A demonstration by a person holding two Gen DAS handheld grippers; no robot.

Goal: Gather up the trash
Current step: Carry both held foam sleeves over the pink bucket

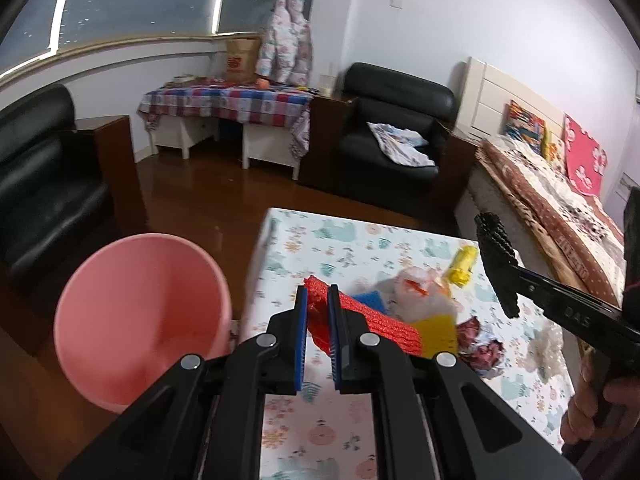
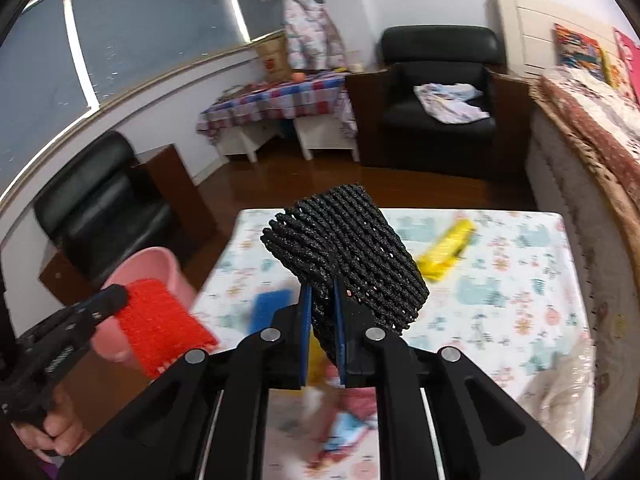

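Right now both grippers have hold of a piece of foam netting above the table, which wears a cloth printed with pale animals and flowers.

The left gripper is nearly closed, its blue pads pinching one end of a red foam net; the rest of the net sticks out to the right of the jaws, over the table's near left part. In the right wrist view the same red net shows at the lower left, in front of the pink bucket.

The right gripper is closed almost all the way on a black foam net, gripped at its lower edge so that the net fans out upward and to the right of the jaws. From the left wrist view the black net hangs in the air above the right side of the table, clear of the things lying there.

The pink bucket stands on the wooden floor just beside the table's left edge, its mouth open toward the camera.

More trash lies on the cloth: a yellow packet toward the far right, a clear plastic bag, a blue sponge-like piece, a yellow flat piece and a crumpled dark red wrapper.
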